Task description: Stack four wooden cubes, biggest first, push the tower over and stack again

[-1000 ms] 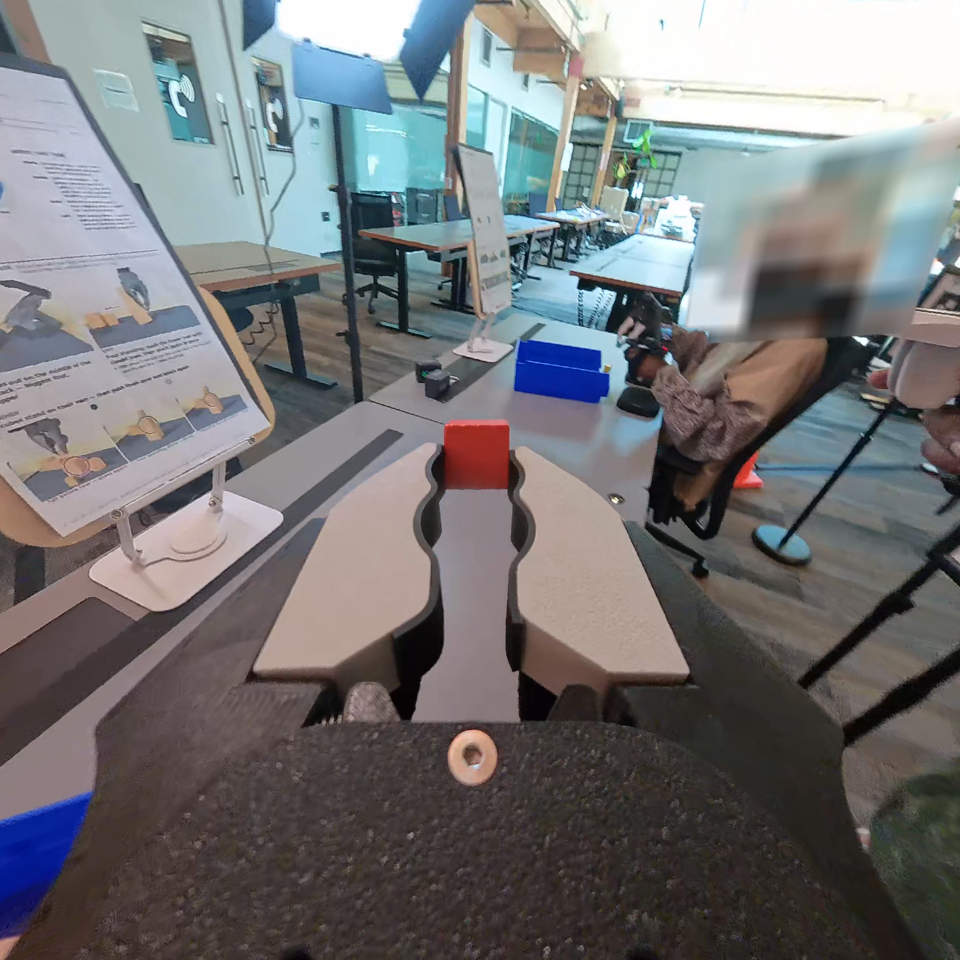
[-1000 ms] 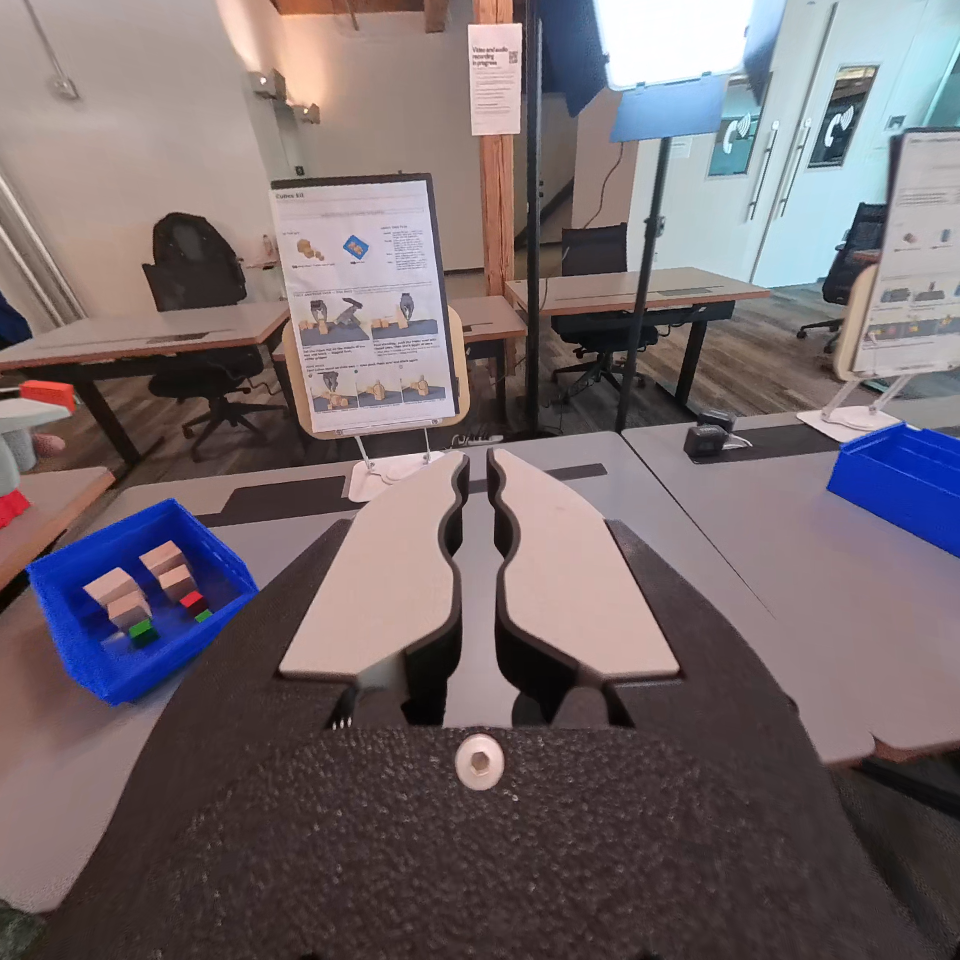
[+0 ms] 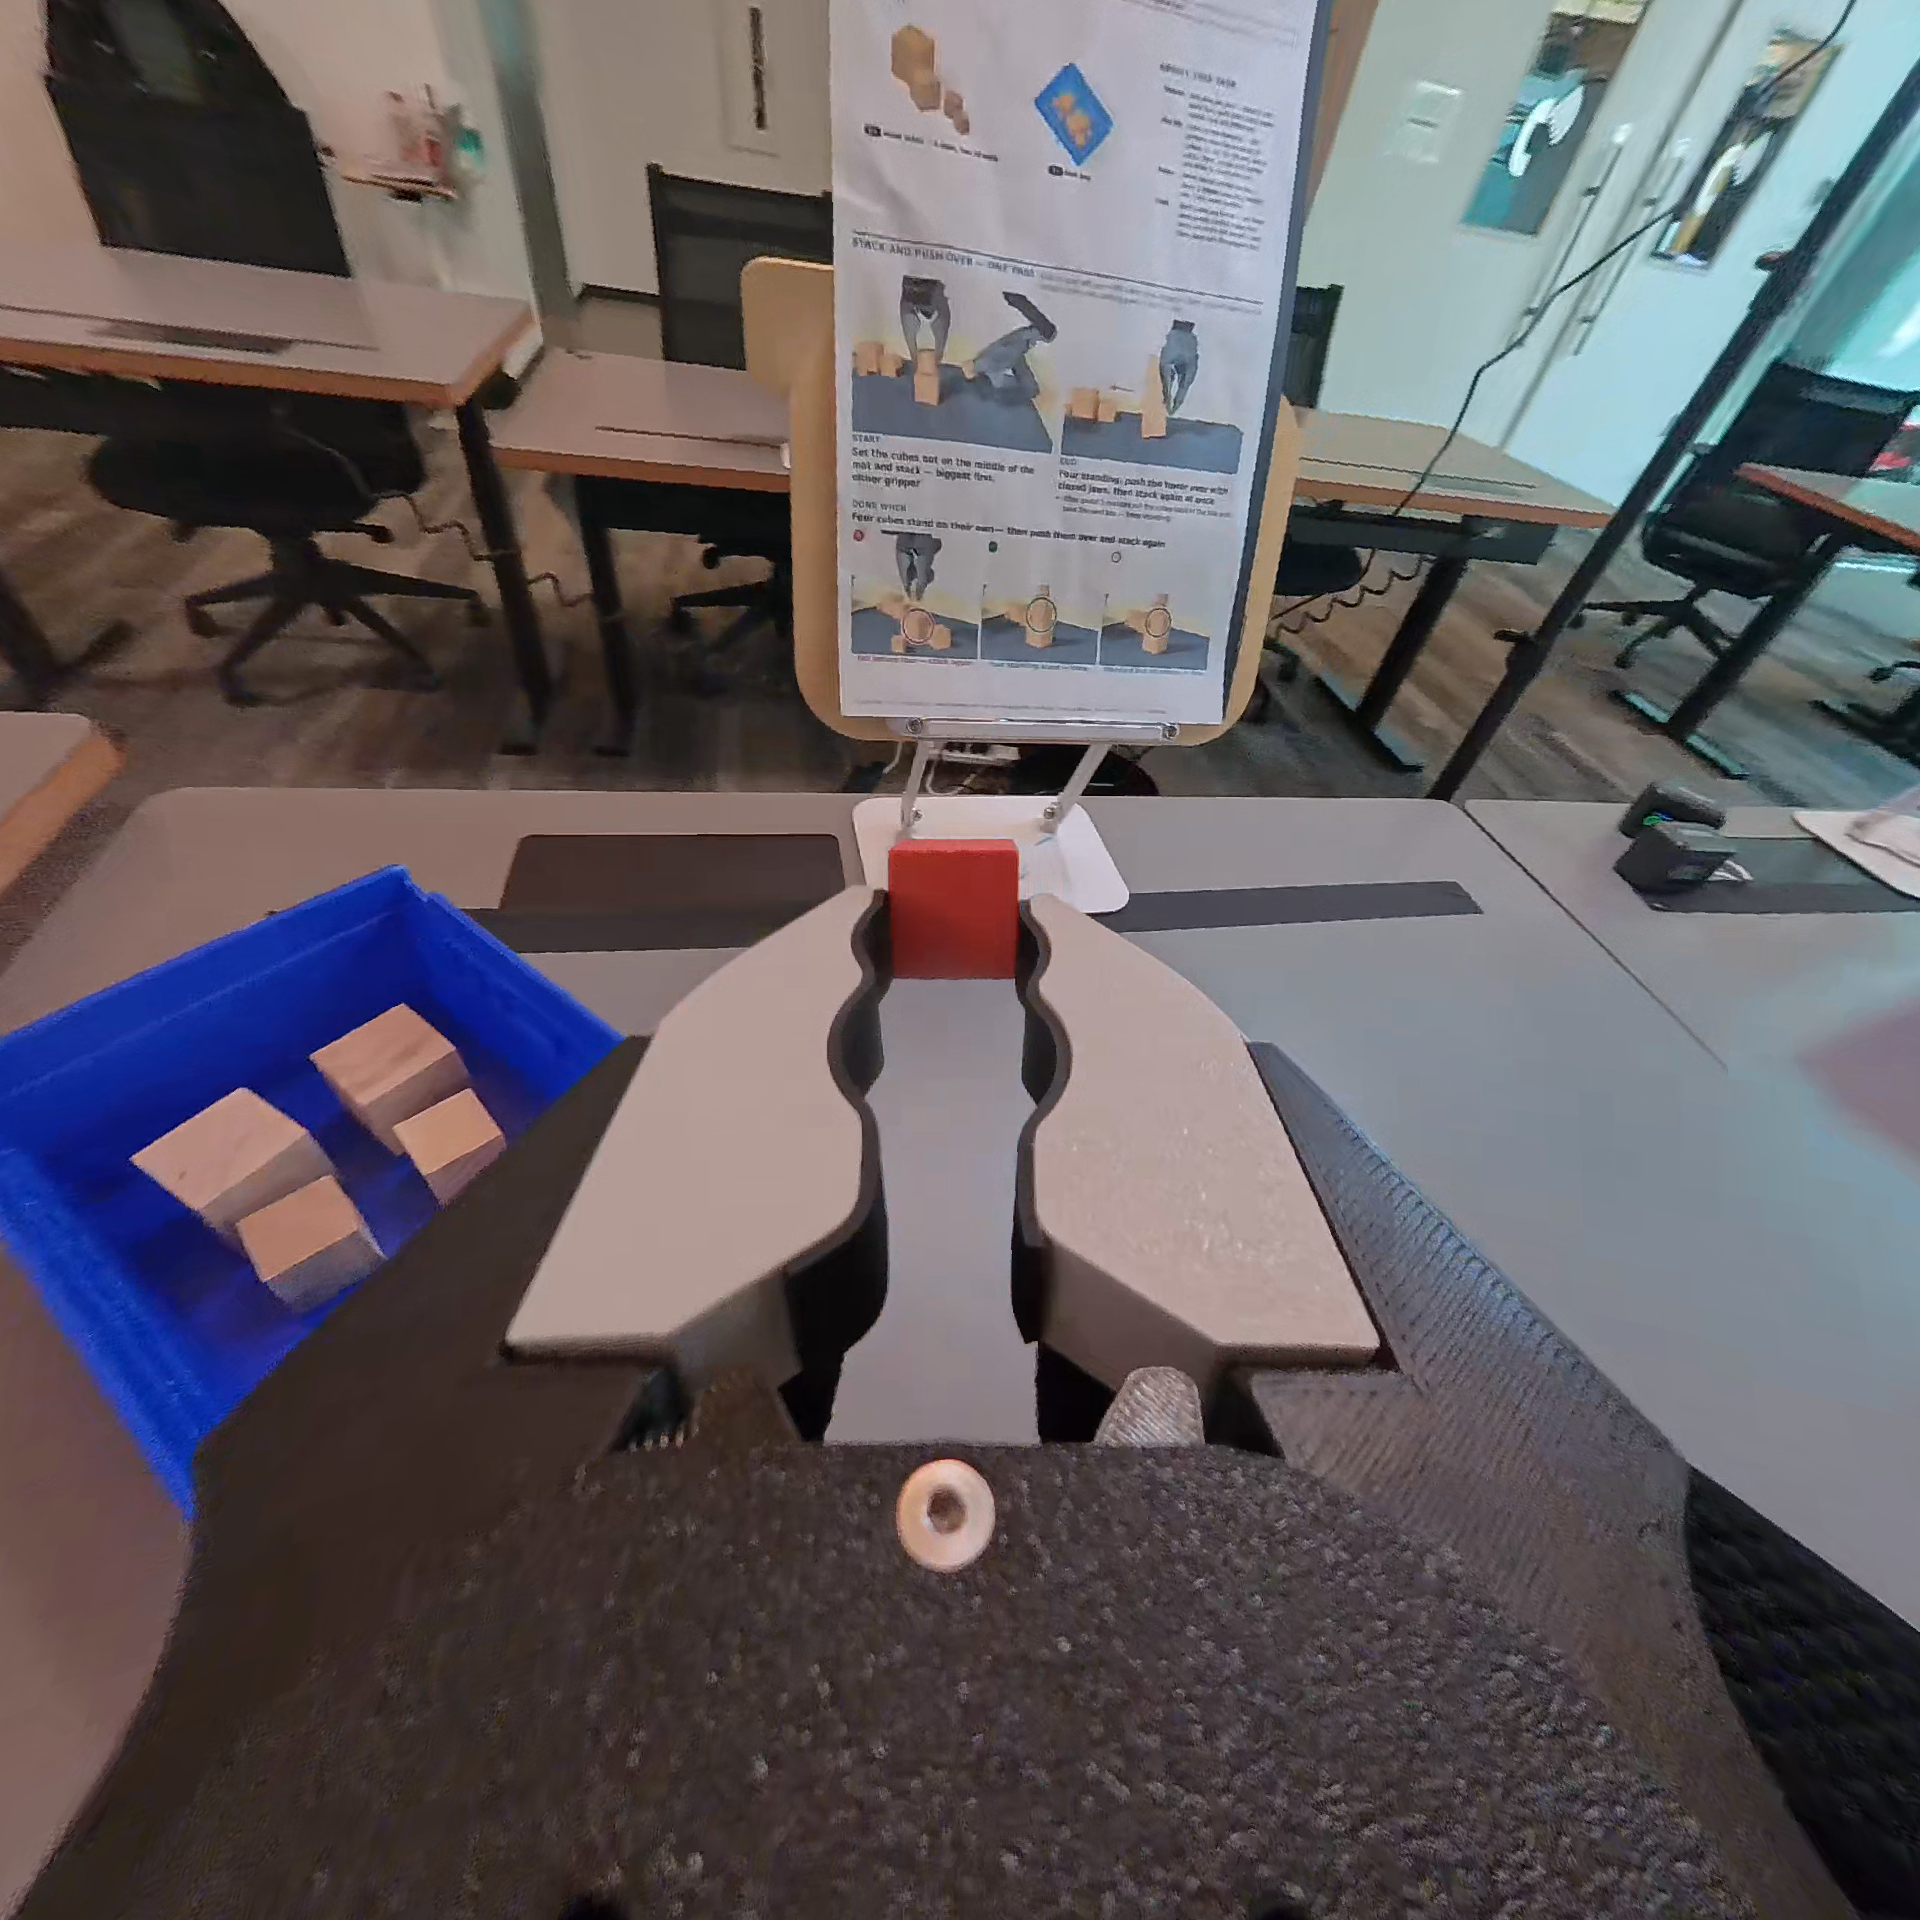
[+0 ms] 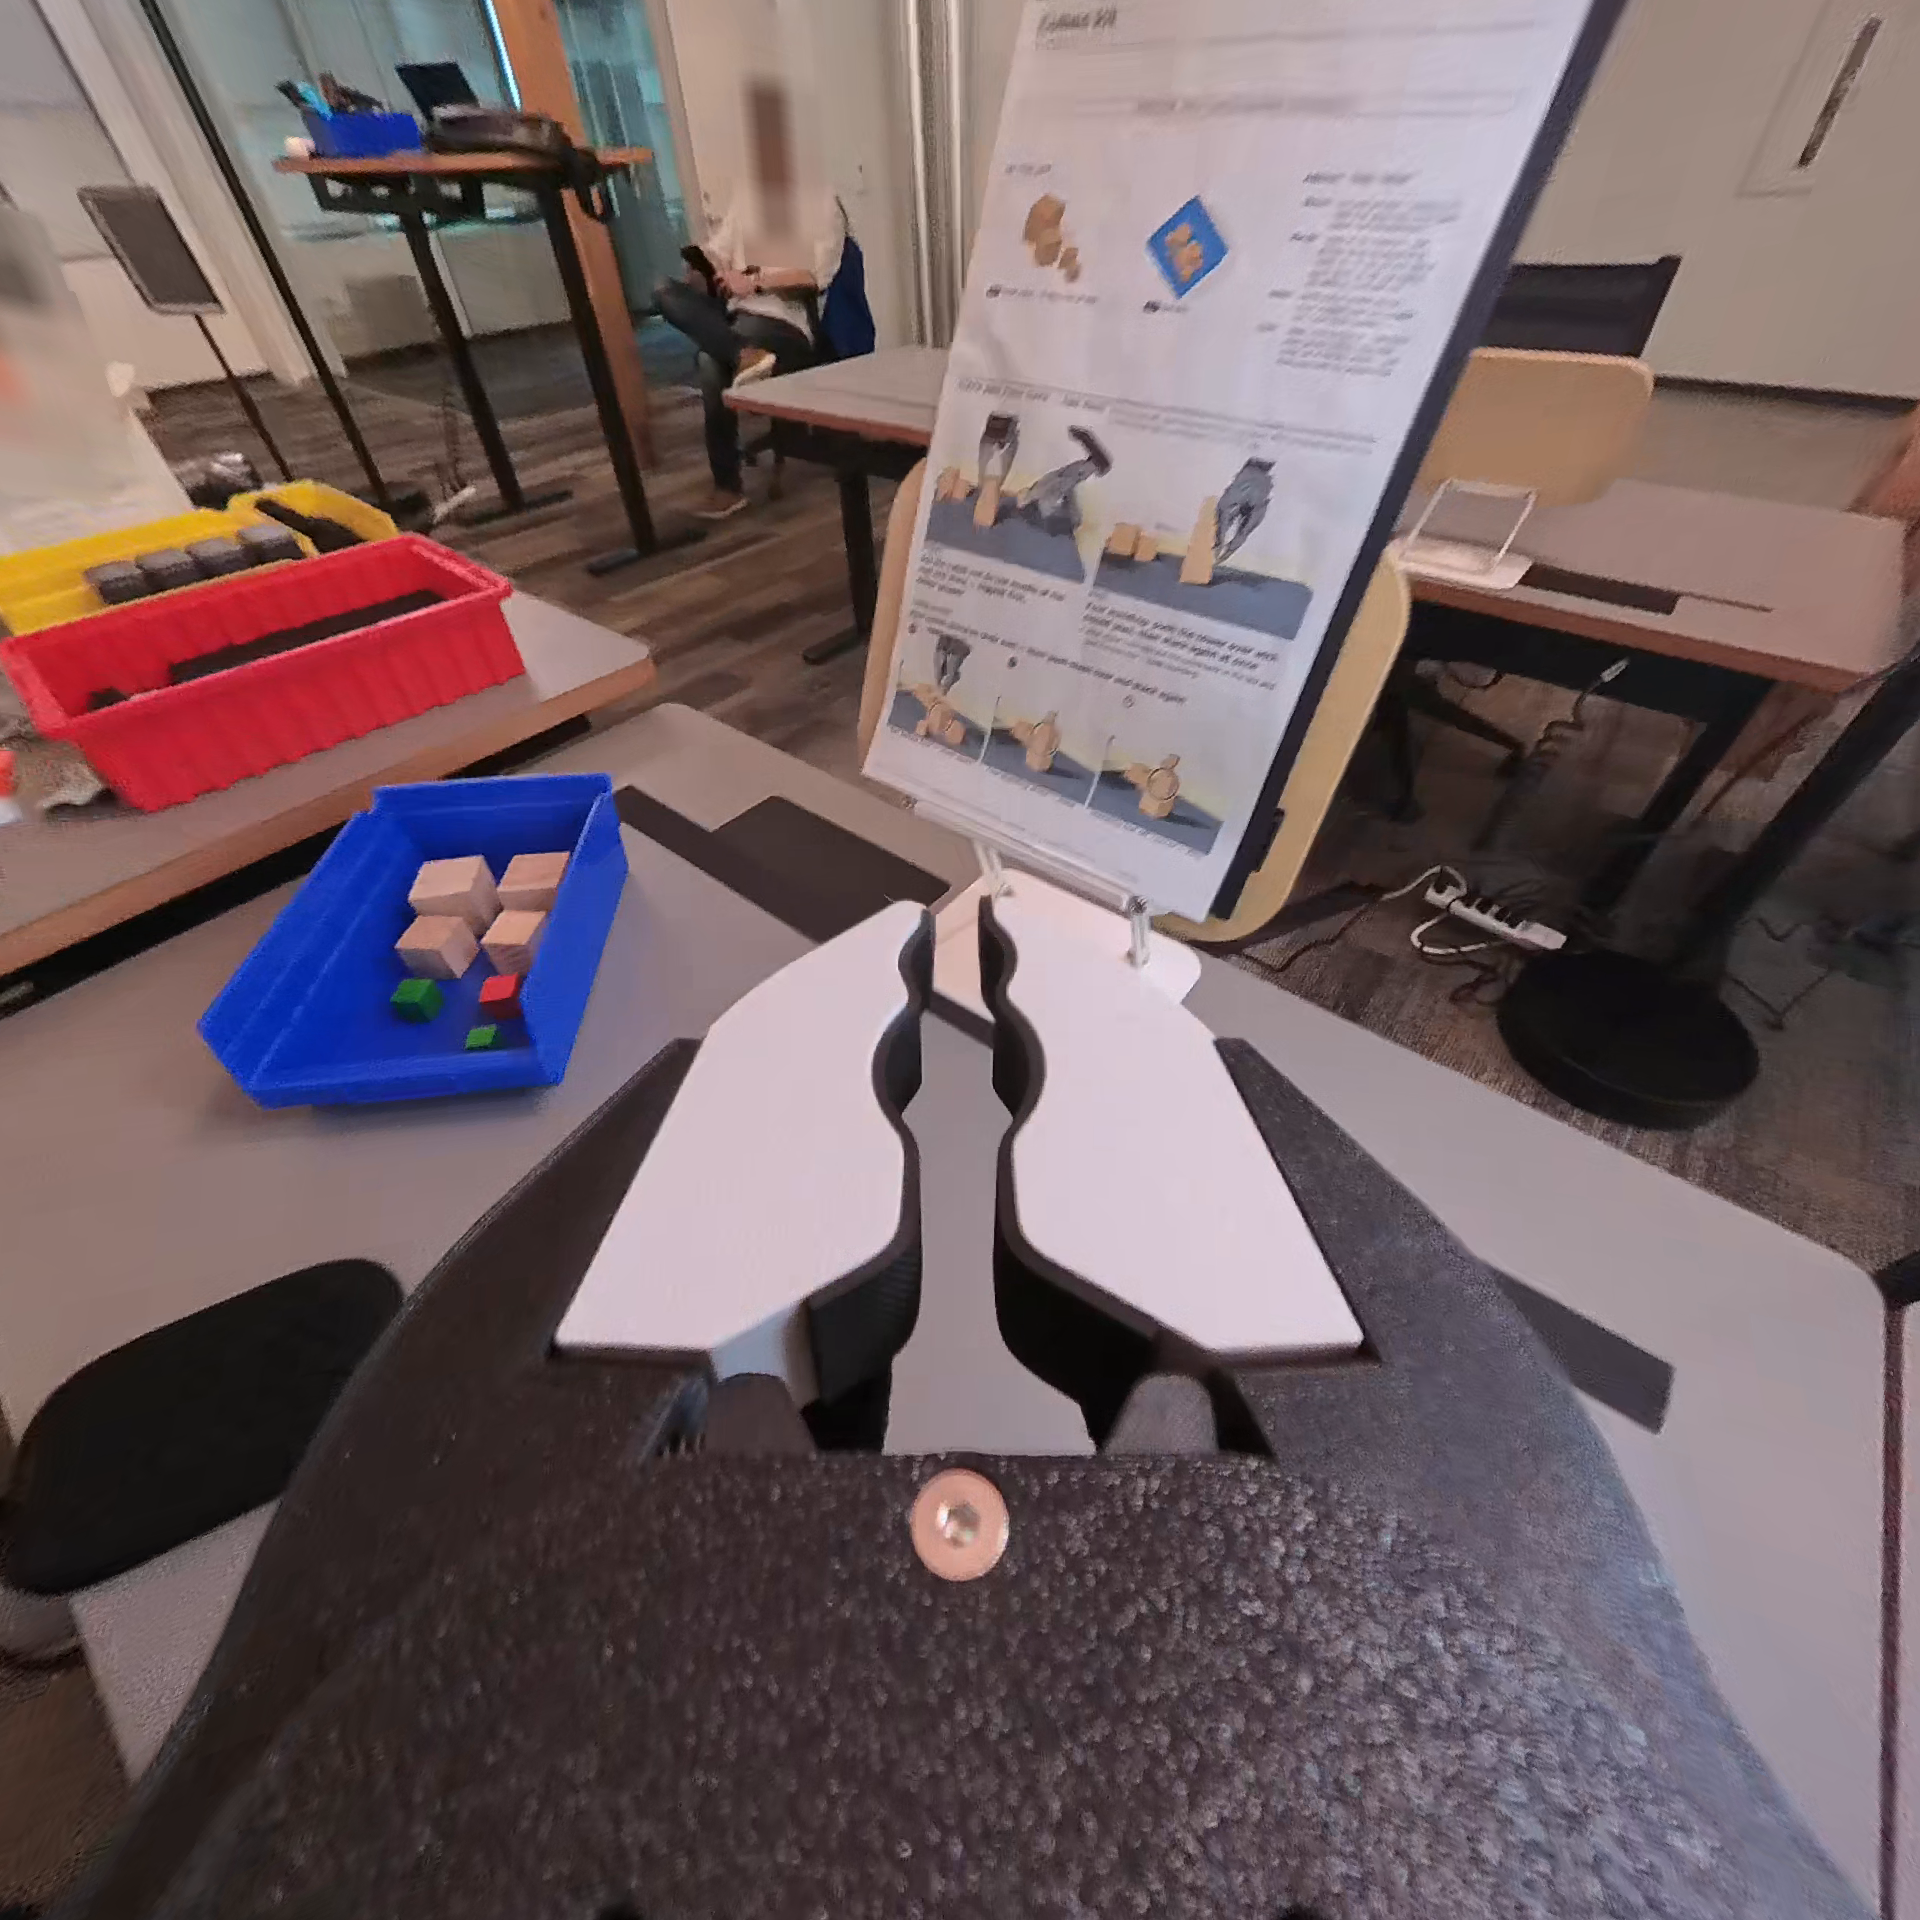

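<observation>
My left gripper point(image 3: 953, 928) is shut on a red block point(image 3: 951, 883); both pads press its sides and it stands out past the tips, above the grey table point(image 3: 1403, 1039). A blue bin point(image 3: 312, 940) with several wooden cubes point(image 3: 390, 1060) lies just to its left. My right gripper point(image 4: 956, 925) holds nothing; its fingers stand a narrow gap apart, over the table in front of the sheet stand's white base point(image 4: 1081, 945). In the right wrist view the blue bin point(image 4: 587, 914) holds wooden cubes point(image 4: 452, 894), a green cube point(image 4: 416, 1000) and a small red cube point(image 4: 500, 992).
An instruction sheet on a stand point(image 3: 1049, 364) stands at the table's far edge, close ahead of both grippers point(image 4: 1174, 520). A red tray point(image 4: 260, 665) and a yellow tray point(image 4: 62, 571) sit on a side table to the left. A black pad point(image 4: 177, 1413) lies near left.
Both views have swung round. The left gripper now faces the sheet stand and the blue bin, with the red block still in its grasp. The right gripper has come closer to the stand and turned left.
</observation>
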Demonstrator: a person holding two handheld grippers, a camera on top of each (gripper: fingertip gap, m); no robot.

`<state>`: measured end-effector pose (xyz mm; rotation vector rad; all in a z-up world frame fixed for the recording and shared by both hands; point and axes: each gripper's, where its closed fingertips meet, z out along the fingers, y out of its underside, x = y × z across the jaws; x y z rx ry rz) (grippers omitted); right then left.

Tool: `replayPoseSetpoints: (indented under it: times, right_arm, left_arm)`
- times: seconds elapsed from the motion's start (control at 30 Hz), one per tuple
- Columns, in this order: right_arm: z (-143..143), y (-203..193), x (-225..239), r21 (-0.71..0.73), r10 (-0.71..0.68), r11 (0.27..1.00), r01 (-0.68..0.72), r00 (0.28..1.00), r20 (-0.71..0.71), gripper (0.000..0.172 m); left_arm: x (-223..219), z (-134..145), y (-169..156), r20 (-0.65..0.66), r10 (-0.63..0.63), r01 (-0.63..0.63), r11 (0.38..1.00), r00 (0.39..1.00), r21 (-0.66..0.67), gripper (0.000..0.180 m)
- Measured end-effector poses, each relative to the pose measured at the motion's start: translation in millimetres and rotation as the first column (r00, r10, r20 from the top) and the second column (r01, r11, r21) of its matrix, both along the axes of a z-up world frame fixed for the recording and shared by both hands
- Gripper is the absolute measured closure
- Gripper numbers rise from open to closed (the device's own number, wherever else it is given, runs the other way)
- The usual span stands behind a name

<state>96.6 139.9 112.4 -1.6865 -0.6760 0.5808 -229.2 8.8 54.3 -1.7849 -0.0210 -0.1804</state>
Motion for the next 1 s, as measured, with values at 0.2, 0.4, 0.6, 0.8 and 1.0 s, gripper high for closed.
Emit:
replayPoseSetpoints:
  times: [0.2, 0.4, 0.6, 0.8, 1.0]
  right_arm:
    - [-8, 19, -7, -0.015, 0.066, 0.998, -0.066, 0.997, -0.035, 0.164]
    - [-25, 15, -71, -0.041, 0.225, 0.973, -0.226, 0.973, -0.044, 0.163]
    - [-28, -2, -122, -0.037, 0.310, 0.948, -0.315, 0.946, -0.097, 0.163]
    - [-32, -18, -139, -0.050, 0.328, 0.942, -0.332, 0.942, -0.070, 0.163]
    - [-28, -25, -133, -0.036, 0.191, 0.981, -0.191, 0.981, -0.025, 0.163]
  left_arm:
    - [18, 13, -10, -0.018, 0.054, -0.054, 0.998, 0.998, 0.026, 0.158]
    - [7, 10, -22, 0.024, 0.143, -0.144, 0.989, 0.989, 0.045, 0.158]
    - [-43, -22, -35, -0.013, 0.286, -0.285, 0.951, 0.958, -0.121, 0.158]
    - [-105, -97, -19, -0.054, 0.374, -0.368, 0.861, 0.926, -0.352, 0.158]
    - [-157, -217, 6, -0.023, 0.462, -0.370, 0.679, 0.887, -0.634, 0.158]
